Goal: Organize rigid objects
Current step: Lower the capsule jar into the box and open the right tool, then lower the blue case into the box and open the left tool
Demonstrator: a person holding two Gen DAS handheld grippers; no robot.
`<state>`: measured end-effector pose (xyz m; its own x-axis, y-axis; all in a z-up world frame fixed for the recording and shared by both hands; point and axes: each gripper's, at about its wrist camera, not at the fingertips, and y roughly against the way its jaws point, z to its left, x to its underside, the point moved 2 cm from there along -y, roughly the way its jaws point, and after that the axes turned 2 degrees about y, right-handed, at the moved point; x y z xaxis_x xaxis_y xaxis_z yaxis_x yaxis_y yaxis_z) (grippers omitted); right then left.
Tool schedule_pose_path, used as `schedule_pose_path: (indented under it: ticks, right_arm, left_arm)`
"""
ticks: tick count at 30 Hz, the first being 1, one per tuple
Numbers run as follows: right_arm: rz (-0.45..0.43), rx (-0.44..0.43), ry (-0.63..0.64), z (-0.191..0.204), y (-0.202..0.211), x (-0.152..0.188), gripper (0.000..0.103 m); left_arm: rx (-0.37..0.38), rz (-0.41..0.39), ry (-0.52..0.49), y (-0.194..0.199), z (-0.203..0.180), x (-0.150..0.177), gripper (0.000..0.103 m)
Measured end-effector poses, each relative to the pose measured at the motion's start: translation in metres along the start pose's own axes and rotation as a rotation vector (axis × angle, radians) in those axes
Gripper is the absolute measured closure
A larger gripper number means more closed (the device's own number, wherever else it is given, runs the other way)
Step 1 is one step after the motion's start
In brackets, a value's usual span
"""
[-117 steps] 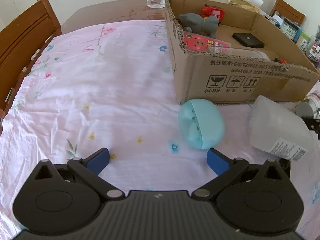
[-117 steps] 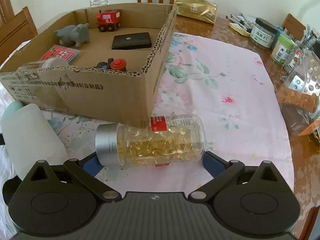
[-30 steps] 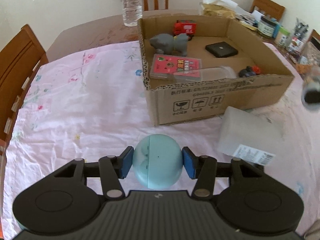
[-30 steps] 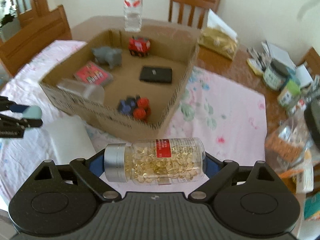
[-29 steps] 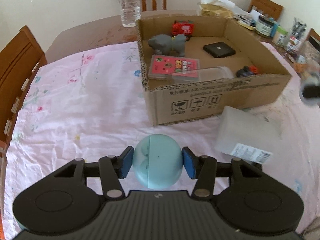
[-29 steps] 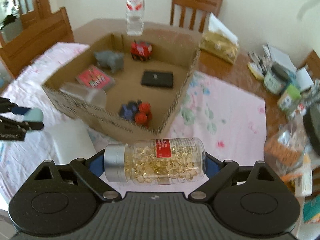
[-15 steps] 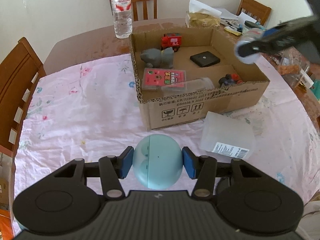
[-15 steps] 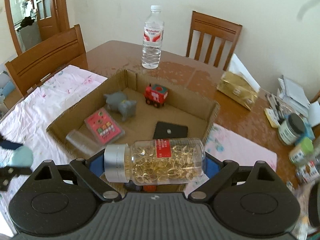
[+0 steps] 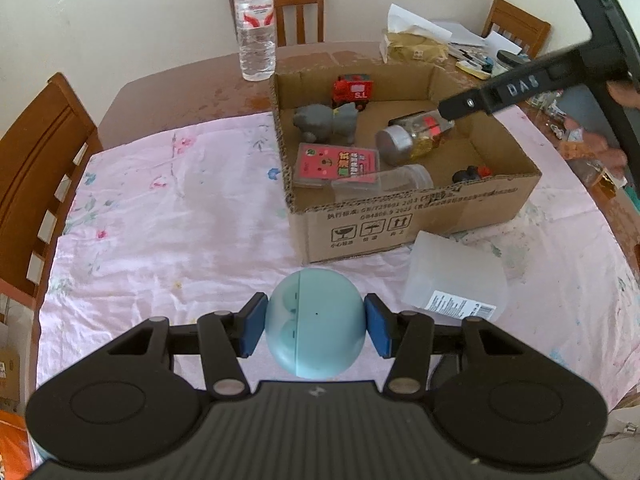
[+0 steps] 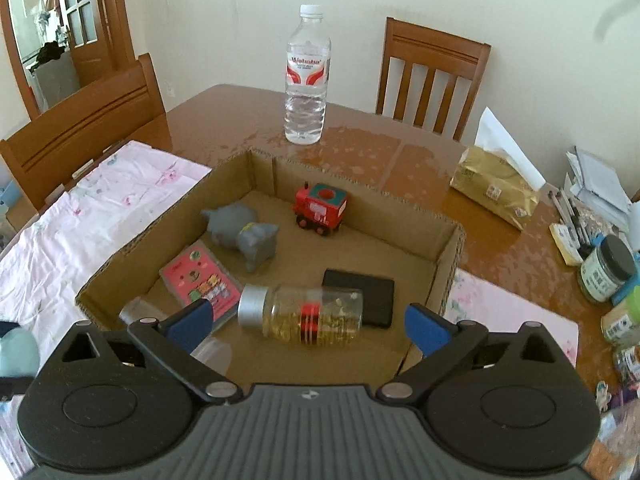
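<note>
Right gripper (image 10: 306, 322) is over the cardboard box (image 10: 452, 256), jaws have just been opening and now stand wide, blue pads clear of the capsule bottle (image 10: 304, 316). Bottle is released: on its side inside the box, silver cap toward the pink card pack (image 10: 200, 280), other end against the black flat case (image 10: 366, 292). From the left wrist view the same bottle (image 9: 416, 138) sits mid-box, under the right gripper's finger.

Left gripper (image 9: 316, 326) is clenched on the light-blue egg-shaped case (image 9: 316, 324), both pads pressing its sides, held above the pink floral tablecloth (image 9: 160, 208), short of the box's near wall (image 9: 400, 220).

Also in the box: grey animal figure (image 10: 244, 234), red toy train (image 10: 320, 206), clear tube (image 9: 384, 180) along the near wall, small red-and-black toy (image 9: 472, 174) in the near right corner.

Outside the box: frosted plastic container (image 9: 456, 280) lying on the cloth just beside the front right corner. Water bottle (image 10: 306, 76) upright on bare table behind the box. Gold tissue pack (image 10: 492, 192) and jars further right.
</note>
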<state>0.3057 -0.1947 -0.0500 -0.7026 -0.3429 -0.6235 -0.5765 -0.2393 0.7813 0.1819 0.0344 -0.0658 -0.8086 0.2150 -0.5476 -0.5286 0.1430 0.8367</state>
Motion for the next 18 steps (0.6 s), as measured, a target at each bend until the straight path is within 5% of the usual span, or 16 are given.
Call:
schedule_pose_path:
  ticks: [18]
  right_arm:
    - [-0.018,0.15,-0.111,0.007,0.07,0.066,0.0]
  left_arm:
    - [0.129,-0.087,-0.177,-0.012,-0.049,-0.076,0.051]
